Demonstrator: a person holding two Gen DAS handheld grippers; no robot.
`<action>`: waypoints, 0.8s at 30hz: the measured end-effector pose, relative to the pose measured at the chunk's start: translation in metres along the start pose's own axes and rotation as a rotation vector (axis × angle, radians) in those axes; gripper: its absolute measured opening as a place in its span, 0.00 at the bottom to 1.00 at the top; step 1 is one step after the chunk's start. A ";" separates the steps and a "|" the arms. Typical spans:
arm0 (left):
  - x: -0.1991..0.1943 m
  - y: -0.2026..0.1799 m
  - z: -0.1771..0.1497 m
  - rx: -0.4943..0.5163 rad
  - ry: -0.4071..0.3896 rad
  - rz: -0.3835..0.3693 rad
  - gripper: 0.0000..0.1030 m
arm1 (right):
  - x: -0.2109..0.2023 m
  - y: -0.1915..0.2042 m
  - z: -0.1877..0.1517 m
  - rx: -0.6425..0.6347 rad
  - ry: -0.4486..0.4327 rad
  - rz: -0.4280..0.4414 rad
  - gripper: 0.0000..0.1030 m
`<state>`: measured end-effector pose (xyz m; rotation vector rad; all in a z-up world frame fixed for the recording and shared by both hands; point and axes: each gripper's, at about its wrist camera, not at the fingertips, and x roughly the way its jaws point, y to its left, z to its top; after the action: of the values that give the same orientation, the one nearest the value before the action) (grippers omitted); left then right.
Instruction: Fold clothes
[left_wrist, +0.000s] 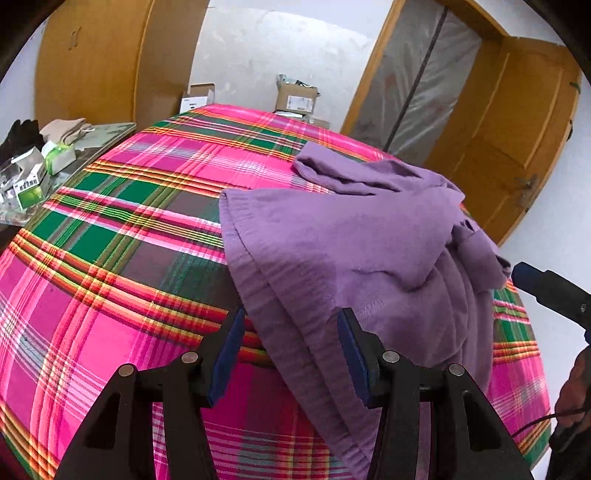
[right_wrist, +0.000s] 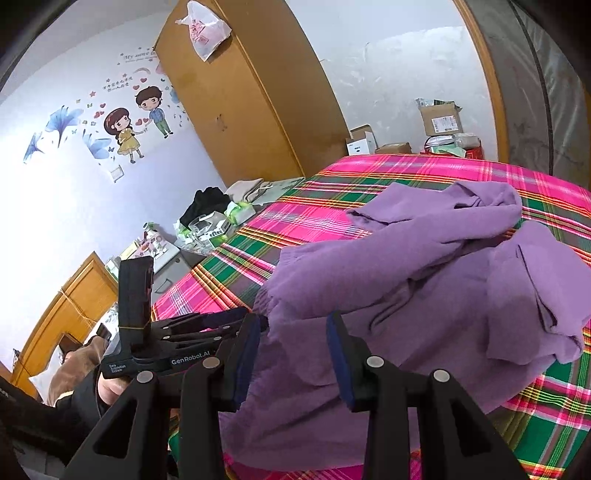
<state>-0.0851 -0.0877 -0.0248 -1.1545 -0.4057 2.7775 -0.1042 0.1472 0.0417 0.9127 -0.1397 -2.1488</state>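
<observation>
Both pairs of jaws stand spread apart with nothing pinched between them. Ahead of and under them runs the bed, covered by a pink, green and orange plaid sheet (left_wrist: 110, 236), the largest thing in either view. On it lies the purple garment (left_wrist: 351, 251), rumpled and partly doubled over itself.

Seen from the left wrist, the left gripper (left_wrist: 291, 350) hovers over the garment's near edge: its left blue pad is above bare plaid, its right pad above purple cloth, and the garment's ribbed hem runs between the two. A sleeve trails away beyond the jaws toward the far side of the bed. At the right border of this view the tip of the right gripper (left_wrist: 532, 280) shows, just beside the garment's right edge; whether it touches the cloth I cannot tell.

The right wrist view gives what the other lacks. Its own jaws, the right gripper (right_wrist: 293, 354), stand over the near part of the garment (right_wrist: 424, 295), and to their left the left gripper (right_wrist: 207, 325) appears side-on with a hand (right_wrist: 110, 391) on its handle. This view alone shows the cartoon wall sticker (right_wrist: 136, 118) and a plastic bag (right_wrist: 205, 29) atop the wooden wardrobe (right_wrist: 243, 99).

Left of the jaws in both views sits a bedside table (left_wrist: 103, 133) holding small boxes and folded cloth. Beyond the bed's far end stand cardboard boxes (left_wrist: 297, 98).
</observation>
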 end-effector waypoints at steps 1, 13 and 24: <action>0.000 0.000 0.000 0.006 0.001 -0.001 0.45 | 0.000 0.001 0.000 -0.001 -0.001 -0.001 0.37; 0.004 -0.005 -0.001 0.026 0.020 -0.002 0.06 | -0.030 0.024 0.012 -0.069 -0.077 -0.032 0.37; -0.013 0.013 -0.006 -0.021 -0.013 0.022 0.00 | -0.111 0.049 0.017 -0.176 -0.277 -0.211 0.40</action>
<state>-0.0719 -0.1016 -0.0239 -1.1535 -0.4270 2.8073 -0.0371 0.1879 0.1352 0.5463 0.0097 -2.4324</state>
